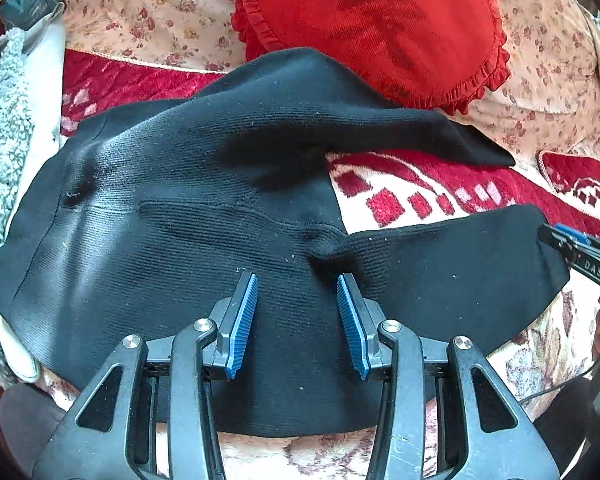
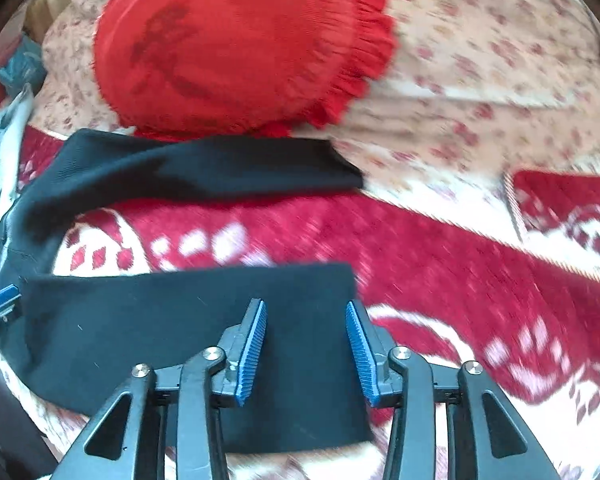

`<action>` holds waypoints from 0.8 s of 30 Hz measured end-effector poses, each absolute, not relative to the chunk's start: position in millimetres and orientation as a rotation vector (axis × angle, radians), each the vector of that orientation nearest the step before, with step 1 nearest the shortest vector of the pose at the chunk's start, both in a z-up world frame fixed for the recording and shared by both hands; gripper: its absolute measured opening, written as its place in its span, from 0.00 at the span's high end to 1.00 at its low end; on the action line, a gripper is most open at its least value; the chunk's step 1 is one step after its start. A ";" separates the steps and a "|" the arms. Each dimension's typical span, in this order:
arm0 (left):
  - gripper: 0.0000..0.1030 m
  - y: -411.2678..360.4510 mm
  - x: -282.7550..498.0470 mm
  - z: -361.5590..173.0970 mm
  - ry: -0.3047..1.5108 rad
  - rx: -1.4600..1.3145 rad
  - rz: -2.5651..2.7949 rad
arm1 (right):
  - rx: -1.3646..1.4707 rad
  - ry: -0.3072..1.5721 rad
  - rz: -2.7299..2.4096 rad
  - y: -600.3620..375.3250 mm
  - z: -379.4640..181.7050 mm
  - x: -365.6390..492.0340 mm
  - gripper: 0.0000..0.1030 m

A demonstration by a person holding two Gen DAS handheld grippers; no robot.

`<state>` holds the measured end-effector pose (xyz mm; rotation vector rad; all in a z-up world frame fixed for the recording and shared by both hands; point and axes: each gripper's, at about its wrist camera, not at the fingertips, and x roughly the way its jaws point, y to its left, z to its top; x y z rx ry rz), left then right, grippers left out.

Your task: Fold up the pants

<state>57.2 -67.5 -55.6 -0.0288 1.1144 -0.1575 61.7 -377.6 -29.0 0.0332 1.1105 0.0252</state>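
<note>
Looking down past our left gripper [image 1: 297, 280], we see its blue ribbed pads [image 1: 242, 322] standing apart with nothing pinched between them, hovering just over the black pants [image 1: 172, 220]. The knit fabric lies under the gap, near the crotch seam, but whether the tips touch the cloth we cannot tell.

Over on the right wrist view, our right gripper [image 2: 306, 308] is released too, pads [image 2: 252, 350] spread and nothing held, above the hem end of the near pant leg [image 2: 188, 320]. This view is smeared with motion blur.

So the pants are spread on the bed, waist end toward the left of both views, the two legs splayed in a V toward the right. The near leg runs just ahead of our grippers; the far leg [image 1: 380, 120] stretches out beyond it, its end well apart from the near one. Between the legs we see the red and white patterned blanket [image 1: 400, 200] they lie on.

At the left edge of the left wrist view sits a grey fleecy fabric [image 1: 0, 160], touching the waist end. Farther back, a round red frilled cushion [image 1: 380, 28] lies at the far leg's edge, resting on a cream floral quilt [image 1: 152, 12].
</note>
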 end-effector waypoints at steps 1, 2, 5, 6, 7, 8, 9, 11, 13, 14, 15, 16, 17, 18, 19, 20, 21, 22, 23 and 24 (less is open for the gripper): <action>0.61 -67.8 57.3 -56.3 1.116 -0.027 -0.156 | 0.049 1.112 0.023 -380.8 -32.4 57.2 0.58; 0.61 -67.6 58.5 -56.9 1.119 -0.026 -0.154 | 0.068 1.121 0.025 -386.0 -37.8 53.6 0.56; 0.61 -67.7 55.8 -57.0 1.124 -0.024 -0.151 | 0.115 1.132 0.035 -387.3 -47.9 59.8 0.56; 0.61 -67.3 55.0 -57.1 1.127 -0.027 -0.150 | 0.128 1.126 0.036 -387.4 -48.5 60.1 0.56; 0.61 -66.2 54.0 -57.3 1.130 -0.033 -0.150 | 0.137 1.124 0.039 -387.6 -48.2 59.7 0.56; 0.61 -65.7 53.3 -57.6 1.131 -0.036 -0.149 | 0.141 1.120 0.047 -386.7 -48.5 59.0 0.61; 0.61 -65.2 52.2 -57.6 1.132 -0.037 -0.149 | 0.143 1.109 0.069 -384.9 -47.9 56.8 0.69; 0.61 -64.9 50.3 -56.5 1.129 -0.040 -0.149 | 0.099 1.079 0.055 -374.5 -43.8 51.3 0.86; 0.61 -64.1 47.7 -53.1 1.120 -0.051 -0.151 | 0.071 1.050 0.042 -369.7 -35.4 44.0 0.93; 0.61 -63.9 46.7 -51.0 1.117 -0.055 -0.154 | 0.066 1.035 0.037 -369.5 -31.4 40.4 0.93; 0.61 -64.0 45.4 -48.7 1.113 -0.057 -0.157 | 0.058 1.025 0.033 -369.7 -27.3 37.4 0.93; 0.61 -64.4 43.2 -45.1 1.104 -0.057 -0.161 | 0.048 1.014 0.029 -370.3 -20.4 31.6 0.93; 0.61 -64.1 41.3 -42.6 1.097 -0.057 -0.164 | 0.044 1.009 0.024 -372.1 -16.8 28.5 0.93; 0.61 -63.4 39.4 -40.1 1.090 -0.057 -0.165 | 0.037 1.007 0.007 -375.3 -11.8 23.4 0.93; 0.61 -61.0 37.0 -37.6 1.082 -0.060 -0.162 | 0.023 1.011 -0.017 -378.8 -8.1 18.5 0.93; 0.61 -58.6 35.7 -36.4 1.078 -0.065 -0.157 | 0.011 1.015 -0.032 -381.9 -6.9 15.1 0.93; 0.61 -55.6 34.6 -36.1 1.077 -0.070 -0.150 | 0.004 1.023 -0.045 -385.4 -6.3 10.5 0.93; 0.61 -52.1 33.5 -36.9 1.078 -0.074 -0.142 | 0.001 1.033 -0.053 -387.4 -7.2 7.2 0.93; 0.61 -48.5 32.8 -38.9 1.082 -0.075 -0.131 | -0.006 1.051 -0.065 -389.2 -12.6 4.4 0.93; 0.61 -45.1 32.5 -41.7 1.089 -0.076 -0.120 | -0.012 1.080 -0.077 -390.8 -23.3 3.4 0.93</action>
